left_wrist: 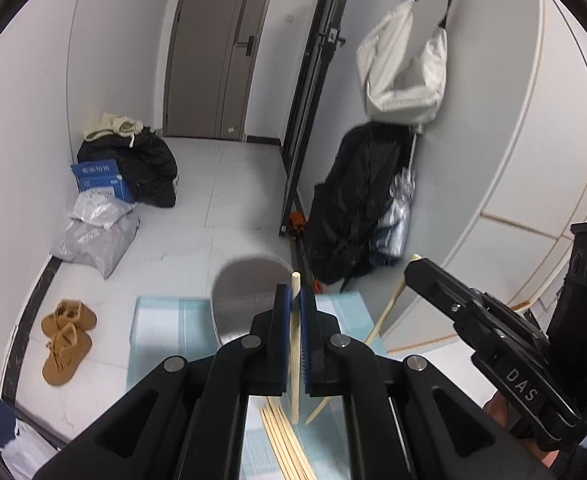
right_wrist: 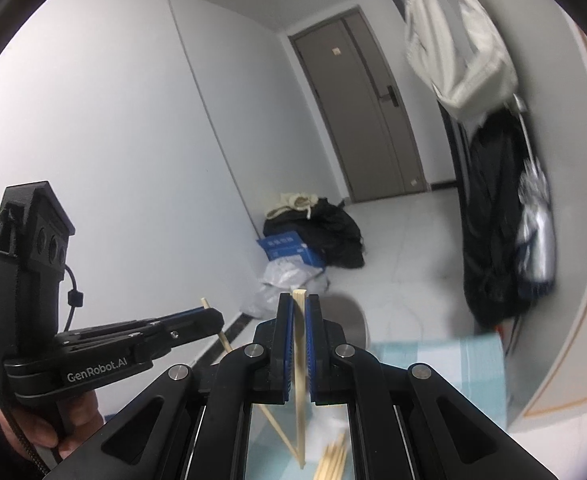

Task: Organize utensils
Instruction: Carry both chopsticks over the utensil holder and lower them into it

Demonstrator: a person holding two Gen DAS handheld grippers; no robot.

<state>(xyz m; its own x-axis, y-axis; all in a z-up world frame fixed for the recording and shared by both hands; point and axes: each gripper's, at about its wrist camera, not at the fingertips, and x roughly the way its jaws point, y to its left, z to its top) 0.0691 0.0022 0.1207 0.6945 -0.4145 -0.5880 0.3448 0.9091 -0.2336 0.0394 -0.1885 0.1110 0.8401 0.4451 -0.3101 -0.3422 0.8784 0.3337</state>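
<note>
My left gripper [left_wrist: 295, 294] is shut on a pale wooden chopstick [left_wrist: 294, 344] that stands nearly upright between its blue pads. It also shows at the left of the right wrist view [right_wrist: 209, 316]. My right gripper [right_wrist: 300, 302] is shut on a second chopstick [right_wrist: 299, 380], also nearly upright. It shows at the right of the left wrist view [left_wrist: 413, 266], holding its chopstick [left_wrist: 385, 312] tilted. Several more chopsticks [left_wrist: 283, 440] lie in a bundle on the light blue mat [left_wrist: 165, 328] below; they also show in the right wrist view [right_wrist: 333, 458].
A grey round container [left_wrist: 249, 292] stands on the mat just beyond the grippers. On the floor are brown shoes [left_wrist: 67, 338], grey plastic bags [left_wrist: 97, 232], a blue box [left_wrist: 101, 180] and black clothing [left_wrist: 149, 168]. A black bag [left_wrist: 357, 208] leans at the wall on the right.
</note>
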